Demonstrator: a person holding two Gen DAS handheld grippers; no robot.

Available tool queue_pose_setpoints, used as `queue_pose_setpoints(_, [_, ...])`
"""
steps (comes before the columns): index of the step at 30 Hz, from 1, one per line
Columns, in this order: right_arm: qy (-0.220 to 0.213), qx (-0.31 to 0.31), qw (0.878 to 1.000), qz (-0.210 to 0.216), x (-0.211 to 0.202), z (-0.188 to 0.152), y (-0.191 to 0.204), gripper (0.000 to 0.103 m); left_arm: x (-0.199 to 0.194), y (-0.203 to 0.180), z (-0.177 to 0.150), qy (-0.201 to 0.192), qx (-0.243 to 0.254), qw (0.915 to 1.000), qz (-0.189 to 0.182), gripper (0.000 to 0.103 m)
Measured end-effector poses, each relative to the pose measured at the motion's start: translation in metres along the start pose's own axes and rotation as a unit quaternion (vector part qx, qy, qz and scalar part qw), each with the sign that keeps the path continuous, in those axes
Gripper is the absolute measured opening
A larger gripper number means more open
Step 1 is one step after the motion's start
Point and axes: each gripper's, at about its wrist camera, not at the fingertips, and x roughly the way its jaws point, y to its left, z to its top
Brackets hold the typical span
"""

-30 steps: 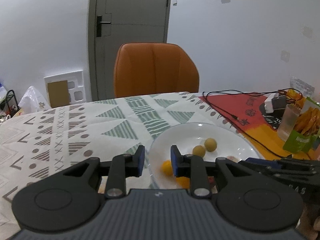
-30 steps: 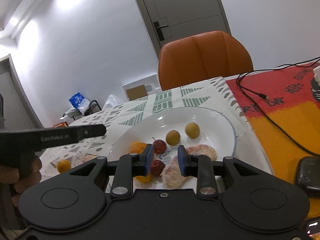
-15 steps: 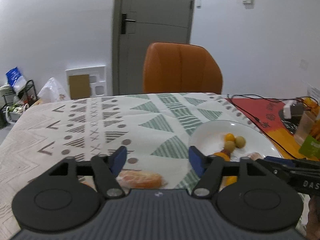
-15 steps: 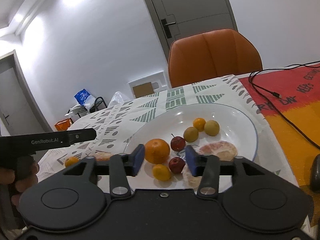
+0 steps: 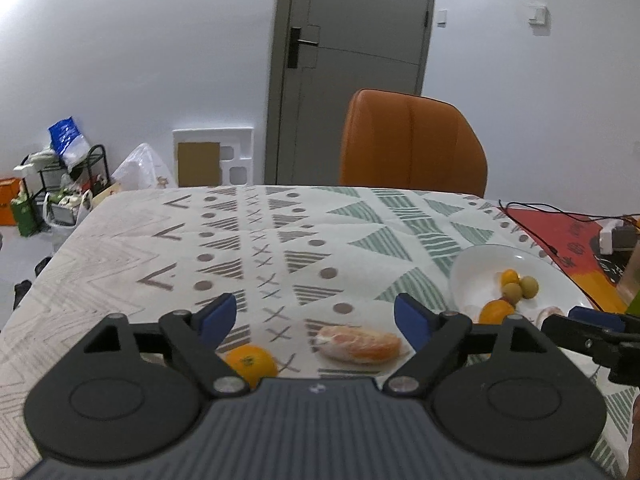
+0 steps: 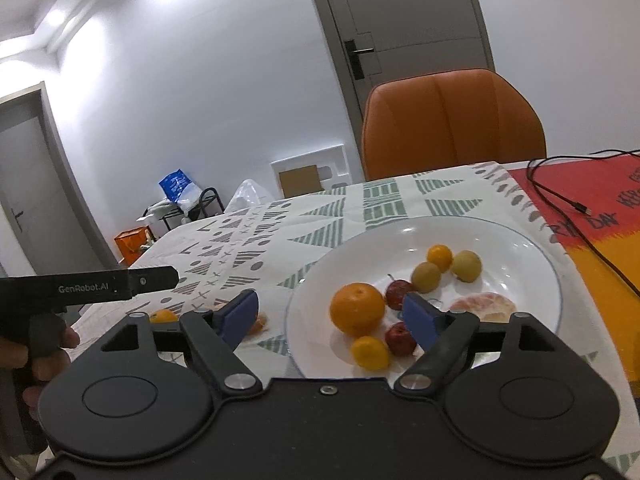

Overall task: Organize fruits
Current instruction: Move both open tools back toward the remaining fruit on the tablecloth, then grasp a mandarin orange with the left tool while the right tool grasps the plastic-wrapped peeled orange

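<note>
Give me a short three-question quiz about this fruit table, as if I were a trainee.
1. True or false: the peeled orange segment on the patterned tablecloth lies inside the round white plate.
2. How many small dark red fruits are on the plate?
3. The left gripper has its jaws: A) wide open, B) shut on fruit.

Key: 1 false, it lies on the cloth beside the plate. 2 two. 3 A.
</note>
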Motion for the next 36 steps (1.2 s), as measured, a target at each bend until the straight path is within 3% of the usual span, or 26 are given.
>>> queue_pose_setpoints(12, [0.006,-0.026,1.0,0.009,0.015,-0.003,0.029,0.1,-0.002,0.033,-0.015,0.011,-0.023,0.9994,0.022,0.085])
queue_pose_setpoints(26, [0.018,-0.068,0.997,0.024,0.028,-0.001,0.057,0.1,0.009,0.047,-0.029,0.025,-0.057,0.9981,0.002,0.084])
queue_pose_setpoints(36, [0.024,-0.077,0.996,0.034,0.039,0.003,0.068,0.1,0.021,0.047,-0.033,0.041,-0.058,0.9974,-0.013,0.07])
